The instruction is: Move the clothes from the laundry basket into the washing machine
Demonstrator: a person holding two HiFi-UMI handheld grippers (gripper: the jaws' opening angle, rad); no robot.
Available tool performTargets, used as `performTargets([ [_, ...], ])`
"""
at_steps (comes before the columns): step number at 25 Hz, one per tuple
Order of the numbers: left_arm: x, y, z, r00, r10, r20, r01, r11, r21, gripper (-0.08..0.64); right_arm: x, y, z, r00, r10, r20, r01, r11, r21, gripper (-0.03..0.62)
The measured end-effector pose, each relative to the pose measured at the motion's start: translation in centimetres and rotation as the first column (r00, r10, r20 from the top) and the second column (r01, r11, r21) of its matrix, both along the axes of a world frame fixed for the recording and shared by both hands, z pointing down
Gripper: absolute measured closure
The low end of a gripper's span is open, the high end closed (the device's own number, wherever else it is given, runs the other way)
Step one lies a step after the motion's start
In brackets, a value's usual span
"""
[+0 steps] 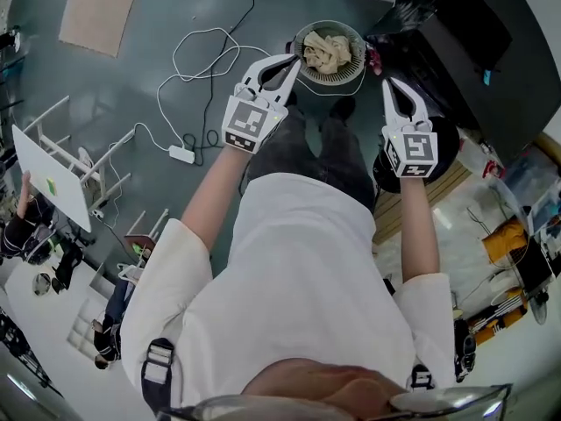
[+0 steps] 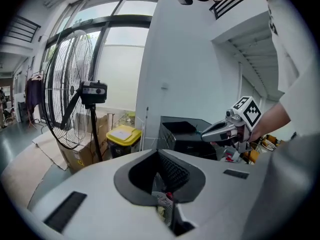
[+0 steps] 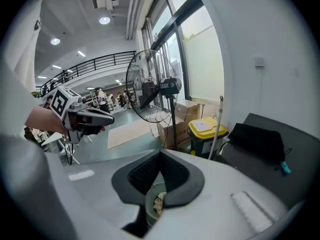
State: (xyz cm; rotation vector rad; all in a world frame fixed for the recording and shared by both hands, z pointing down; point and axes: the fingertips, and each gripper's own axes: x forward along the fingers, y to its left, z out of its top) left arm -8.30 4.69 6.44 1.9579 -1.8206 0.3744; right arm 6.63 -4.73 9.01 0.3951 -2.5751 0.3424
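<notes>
Person in white T-shirt stands over grey floor (image 1: 105, 86) with a gripper in each hand. Left gripper (image 1: 292, 60) jaws closed tip to tip, nothing between them; tip hangs just over the left rim of the round pale slatted laundry basket (image 1: 333, 79), contact can't be told. Right gripper (image 1: 391, 84) jaws also pressed together and empty, held right of the basket, apart from it. Crumpled beige clothes (image 1: 327, 51) all lie inside the basket, which stands on the floor just past the person's feet. Dark boxy washing machine (image 1: 465, 51) is just right of the basket. White power strip with looped cable (image 1: 181, 154) lies on the floor left of the person; large black standing fan (image 3: 150, 91) and yellow-lidded bin (image 3: 205, 129) stand further off
</notes>
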Motion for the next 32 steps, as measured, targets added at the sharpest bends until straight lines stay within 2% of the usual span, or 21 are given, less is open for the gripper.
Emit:
performTargets([
  [7, -1.5, 0.0, 6.0, 1.0, 0.019, -0.011, -0.019, 0.999, -0.028, 0.554, -2.0, 0.4, 7.0, 0.998, -0.024, -0.054, 0.022, 0.999, -0.036, 0.581],
  [23, -3.8, 0.4, 23.5, 0.999, -0.049, -0.023, 0.047, 0.996, -0.078, 0.554, -5.6, -0.2, 26.2, 0.98, -0.148, -0.132, 0.138, 0.987, -0.084, 0.581],
  [32, -4.7, -0.5, 32.8, 0.999, -0.037, -0.008, 0.036, 0.994, -0.099, 0.554, -7.2, -0.5, 36.1, 0.962, -0.213, -0.17, 0.2, 0.976, -0.09, 0.581],
])
